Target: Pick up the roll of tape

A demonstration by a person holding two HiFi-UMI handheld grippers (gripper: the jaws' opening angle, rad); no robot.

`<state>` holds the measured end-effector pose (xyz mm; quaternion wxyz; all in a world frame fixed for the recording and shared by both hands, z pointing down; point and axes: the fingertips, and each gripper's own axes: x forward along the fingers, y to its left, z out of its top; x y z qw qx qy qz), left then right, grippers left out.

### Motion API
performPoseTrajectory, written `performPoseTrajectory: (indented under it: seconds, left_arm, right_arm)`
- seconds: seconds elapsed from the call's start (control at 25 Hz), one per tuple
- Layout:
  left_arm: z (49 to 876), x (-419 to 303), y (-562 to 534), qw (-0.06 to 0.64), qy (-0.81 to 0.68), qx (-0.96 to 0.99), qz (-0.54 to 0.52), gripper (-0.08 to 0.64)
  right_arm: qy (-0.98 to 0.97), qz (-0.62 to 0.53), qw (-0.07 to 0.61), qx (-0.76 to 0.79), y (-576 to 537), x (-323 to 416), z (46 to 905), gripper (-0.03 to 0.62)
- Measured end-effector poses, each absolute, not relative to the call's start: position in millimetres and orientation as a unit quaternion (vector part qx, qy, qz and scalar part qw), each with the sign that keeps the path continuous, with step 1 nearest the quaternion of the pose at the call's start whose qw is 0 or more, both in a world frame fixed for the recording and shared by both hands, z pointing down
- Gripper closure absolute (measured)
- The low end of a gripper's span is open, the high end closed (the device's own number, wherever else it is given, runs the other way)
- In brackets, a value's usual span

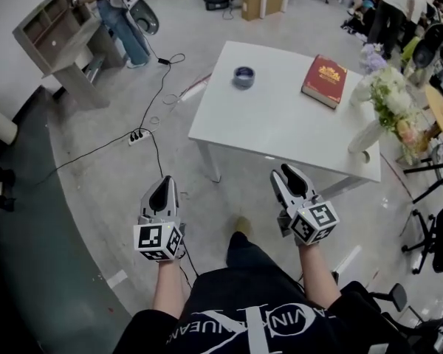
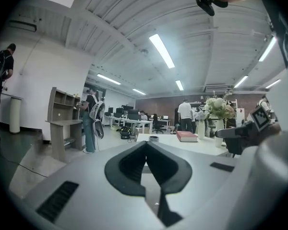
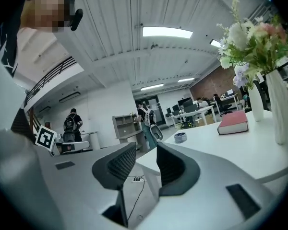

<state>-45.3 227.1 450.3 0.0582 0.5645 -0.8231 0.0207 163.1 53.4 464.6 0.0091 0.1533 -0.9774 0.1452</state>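
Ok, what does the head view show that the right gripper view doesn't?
Only the head view: the person's forearms and black shirt, and the right gripper seen from above with its marker cube.

Only the right gripper view: the strip lights overhead, and a straight look at the right jaws, standing apart with nothing between them.

Both: the white table, the roll of tape lying on it untouched, the red book, the vase of flowers, the left gripper and the power strip.
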Motion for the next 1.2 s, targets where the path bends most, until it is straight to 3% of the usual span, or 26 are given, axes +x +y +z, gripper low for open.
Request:
performPoseTrajectory:
  seconds: [0.6, 1.2]
  left_arm:
    - [456, -104, 95, 0.074, -0.804, 0.590, 0.019, 0.561]
    - [467, -127, 37, 0.089, -0.789, 0.608, 0.022, 0.561]
  right_arm:
    - [-0.974, 0.168, 0.023, 0.152, -55, 98, 478, 0.468]
    - [-0.970, 0.193, 0.030, 0.145, -98, 63, 491, 0.468]
